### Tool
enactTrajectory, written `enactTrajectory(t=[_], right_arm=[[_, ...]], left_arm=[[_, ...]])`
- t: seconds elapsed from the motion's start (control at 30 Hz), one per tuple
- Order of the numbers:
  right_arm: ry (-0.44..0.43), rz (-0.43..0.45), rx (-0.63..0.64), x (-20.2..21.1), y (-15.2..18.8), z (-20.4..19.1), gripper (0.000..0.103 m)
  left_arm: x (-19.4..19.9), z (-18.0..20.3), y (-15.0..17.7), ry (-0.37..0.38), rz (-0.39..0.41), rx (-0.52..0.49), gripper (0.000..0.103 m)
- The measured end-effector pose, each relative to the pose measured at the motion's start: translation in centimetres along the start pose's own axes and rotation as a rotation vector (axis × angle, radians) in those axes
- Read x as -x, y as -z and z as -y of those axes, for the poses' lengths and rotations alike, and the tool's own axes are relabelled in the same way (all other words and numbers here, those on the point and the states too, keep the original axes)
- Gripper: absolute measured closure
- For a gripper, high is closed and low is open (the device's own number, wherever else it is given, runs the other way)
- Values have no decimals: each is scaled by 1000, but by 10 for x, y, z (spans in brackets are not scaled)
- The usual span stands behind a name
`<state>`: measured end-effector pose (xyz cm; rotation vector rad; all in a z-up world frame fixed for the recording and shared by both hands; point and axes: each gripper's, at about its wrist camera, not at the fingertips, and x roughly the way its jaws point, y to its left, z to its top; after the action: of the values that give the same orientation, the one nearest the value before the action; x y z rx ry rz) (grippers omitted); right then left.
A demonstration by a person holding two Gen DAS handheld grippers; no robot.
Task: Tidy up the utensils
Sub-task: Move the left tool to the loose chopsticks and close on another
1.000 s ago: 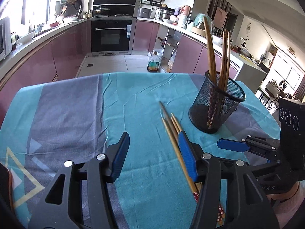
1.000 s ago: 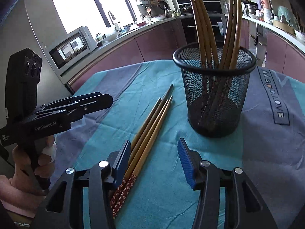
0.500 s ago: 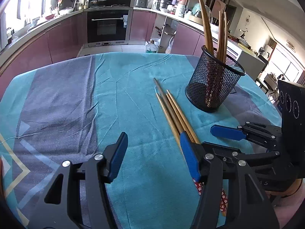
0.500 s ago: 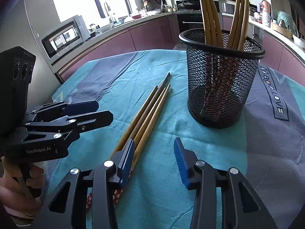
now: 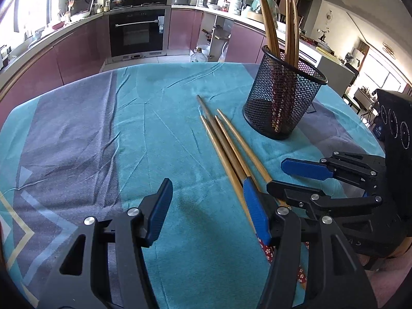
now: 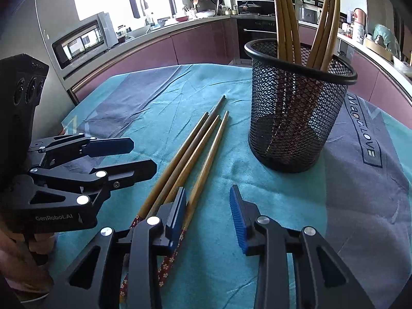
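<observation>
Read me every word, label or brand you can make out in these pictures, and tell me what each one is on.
"GenRobot.AI": white print on the side of the left gripper, seen from the right wrist view.
"Magic.LOVE", as best it reads: dark print on the grey band of the tablecloth, right of the mesh cup.
Labels on the kitchen counter items: too small to read.

Loose chopsticks [image 6: 195,152]: we count four wooden sticks lying flat on the teal cloth, side by side and nearly parallel, tips toward the holder's side; their thick ends carry a red floral pattern.
Mesh holder [image 6: 296,118]: we see a black wire-mesh cup standing upright on the cloth, just beside the loose sticks and apart from them.
Chopsticks in holder [image 6: 285,20]: we see several wooden sticks standing inside it, leaning against the rim, narrow ends up.
</observation>
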<state>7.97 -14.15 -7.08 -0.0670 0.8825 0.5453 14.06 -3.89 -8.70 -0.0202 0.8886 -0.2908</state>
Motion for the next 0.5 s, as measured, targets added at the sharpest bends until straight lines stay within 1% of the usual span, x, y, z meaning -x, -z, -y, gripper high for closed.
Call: enactTrajectory(t=[0.2,0.3,0.4,0.5], right_arm=[[-29,0,-34,3,1,10,74],[-34,1,-39,3,1,12,74],[-39,1,-41,5,2,13,74],[-41,1,-42,6,2,16,74]], left_arm=[[-9,4,-1,15,-17,-16,46],[-12,6,-3,4,-21,-24,47],[-14,9,-4,-16,-27,-44,49],[-14,10,-3,-18,-28,-51,50]])
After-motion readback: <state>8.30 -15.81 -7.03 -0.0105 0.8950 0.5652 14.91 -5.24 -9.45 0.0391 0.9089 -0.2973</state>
